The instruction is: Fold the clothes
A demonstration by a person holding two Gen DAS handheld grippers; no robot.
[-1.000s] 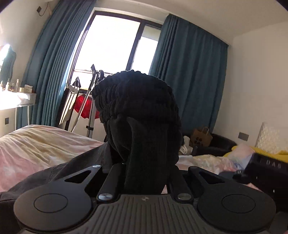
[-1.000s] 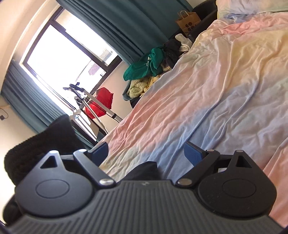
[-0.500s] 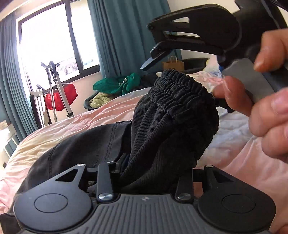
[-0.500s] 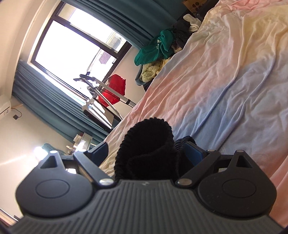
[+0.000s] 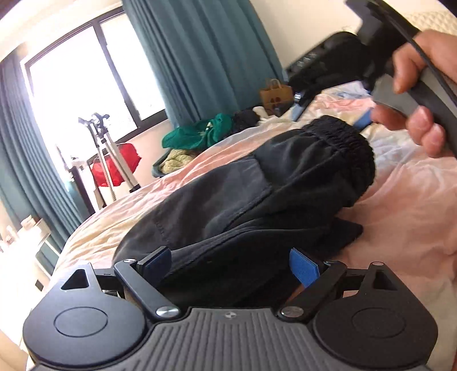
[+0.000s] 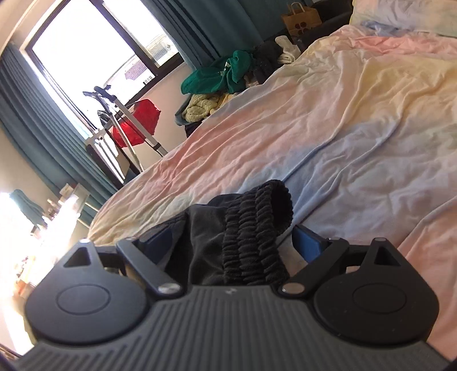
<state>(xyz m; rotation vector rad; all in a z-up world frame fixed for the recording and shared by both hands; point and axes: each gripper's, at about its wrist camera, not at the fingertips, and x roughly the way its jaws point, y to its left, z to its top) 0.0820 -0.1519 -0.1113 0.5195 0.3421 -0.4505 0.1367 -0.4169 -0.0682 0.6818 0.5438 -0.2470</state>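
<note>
Window (image 5: 85, 80) sits at 10 o'clock in the left wrist view, red bag (image 5: 114, 164) below it. Left gripper (image 5: 231, 265), at 6 o'clock, has just been opening; its jaws stand wide, with the dark garment (image 5: 257, 194) lying loose between them on the bed (image 5: 400, 214), waistband (image 5: 342, 139) at 1 o'clock. Right hand (image 5: 422, 94) grips a handle at 2 o'clock. Right gripper (image 6: 231, 242) is released too, waistband bunched between its spread blue pads (image 6: 305, 242), not pressed.

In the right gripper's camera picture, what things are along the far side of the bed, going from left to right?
Red cloth on the rack → yellow knit pile → green garment → brown paper bag.
</note>
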